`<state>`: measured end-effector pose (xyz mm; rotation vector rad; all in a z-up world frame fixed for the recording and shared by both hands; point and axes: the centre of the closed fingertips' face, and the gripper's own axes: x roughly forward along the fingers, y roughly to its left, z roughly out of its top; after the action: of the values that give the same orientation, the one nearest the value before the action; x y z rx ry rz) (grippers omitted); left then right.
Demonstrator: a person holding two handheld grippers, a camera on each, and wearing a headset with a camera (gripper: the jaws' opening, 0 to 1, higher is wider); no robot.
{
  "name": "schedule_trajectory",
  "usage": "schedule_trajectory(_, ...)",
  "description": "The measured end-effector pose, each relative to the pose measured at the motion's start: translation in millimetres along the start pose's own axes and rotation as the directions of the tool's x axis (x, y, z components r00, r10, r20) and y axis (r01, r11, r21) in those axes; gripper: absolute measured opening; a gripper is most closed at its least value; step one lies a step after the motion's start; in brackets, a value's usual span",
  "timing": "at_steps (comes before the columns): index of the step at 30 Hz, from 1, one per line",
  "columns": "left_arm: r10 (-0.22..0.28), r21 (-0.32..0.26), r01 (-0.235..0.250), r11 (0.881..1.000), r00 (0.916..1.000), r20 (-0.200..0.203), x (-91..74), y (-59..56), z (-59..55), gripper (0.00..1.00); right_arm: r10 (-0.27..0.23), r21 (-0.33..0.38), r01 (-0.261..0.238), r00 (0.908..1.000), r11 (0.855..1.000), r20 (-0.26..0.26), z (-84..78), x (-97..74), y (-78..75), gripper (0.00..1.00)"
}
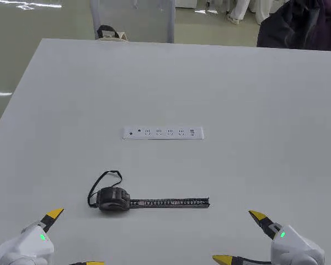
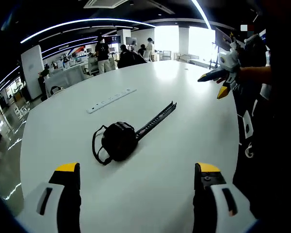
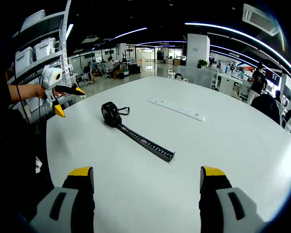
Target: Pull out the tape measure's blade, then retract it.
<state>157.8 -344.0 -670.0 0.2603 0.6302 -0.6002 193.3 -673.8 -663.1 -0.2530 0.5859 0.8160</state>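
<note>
A broad white table (image 1: 254, 99) stands in an open office with a glossy floor (image 1: 22, 33), curved ceiling light strips (image 2: 87, 21) and shelves of boxes (image 3: 34, 51) off to one side. A white power strip (image 1: 163, 133) lies flat at the table's middle. Nearer the person sits the black tape measure (image 1: 113, 199), its blade (image 1: 171, 203) drawn out flat toward the right and its strap (image 1: 105, 179) looped beside the case. The left gripper (image 1: 73, 238) and right gripper (image 1: 238, 237) hover on either side, well apart from the tape, each with jaws spread wide and holding nothing. From the head view their bodies are cut off at the bottom edge, and the blade's markings are too small to read.
</note>
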Motion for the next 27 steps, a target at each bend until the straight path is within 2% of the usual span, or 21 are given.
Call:
schedule_trajectory(9, 0.02, -0.019, -0.02, 1.0, 0.9998, 0.005, -9.2, -9.4, 0.9, 0.99, -0.023, 0.022, 0.022, 0.9994, 0.999, 0.024, 3.3, -10.2, 8.4, 0.93)
schedule_trajectory(20, 0.042, -0.04, -0.041, 0.998, 0.999, 0.016, -12.7, -8.9, 5.2, 0.99, -0.032, 0.046, 0.031, 0.9992, 0.998, 0.024, -0.1, -16.0, 13.9, 0.93)
schedule_trajectory(24, 0.069, -0.045, -0.069, 0.997, 0.9976, -0.001, -10.9, -6.9, 4.7, 0.99, -0.031, 0.048, 0.03, 0.9992, 0.998, 0.025, -0.5, -15.3, 15.0, 0.93)
schedule_trajectory(27, 0.085, -0.053, -0.084, 0.995, 0.9964, 0.002, -9.7, -5.5, 6.2, 0.99, -0.026, 0.049, 0.024, 0.9993, 0.999, 0.026, -0.7, -13.8, 15.2, 0.93)
